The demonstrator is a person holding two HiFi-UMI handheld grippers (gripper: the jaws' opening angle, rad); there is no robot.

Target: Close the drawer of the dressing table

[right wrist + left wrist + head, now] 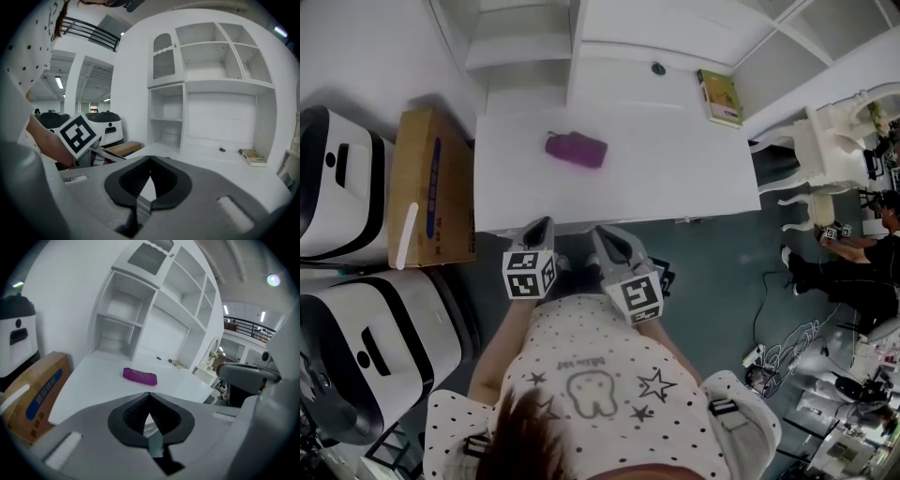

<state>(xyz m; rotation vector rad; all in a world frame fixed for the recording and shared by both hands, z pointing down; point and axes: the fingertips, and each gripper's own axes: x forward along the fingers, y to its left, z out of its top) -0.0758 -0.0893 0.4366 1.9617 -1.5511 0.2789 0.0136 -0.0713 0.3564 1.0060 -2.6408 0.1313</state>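
The white dressing table (pixel 675 178) stands in front of me, with open shelves (pixel 525 47) at its back. In the head view no drawer sticks out past its front edge (pixel 694 219). A purple pouch (pixel 576 149) lies on the top, and it also shows in the left gripper view as the pouch (pixel 139 376). My left gripper (pixel 542 223) hovers at the front edge, shut and empty, its tips (pixel 149 393) meeting. Beside it my right gripper (pixel 605 232) is shut too, with nothing in the jaws (pixel 150 158).
A green book (pixel 719 97) lies at the table's back right. A cardboard box (pixel 431 187) stands left of the table, with white machines (pixel 337 187) beyond it. A white chair (pixel 825 141), a seated person (pixel 862 253) and floor cables (pixel 787 337) are to the right.
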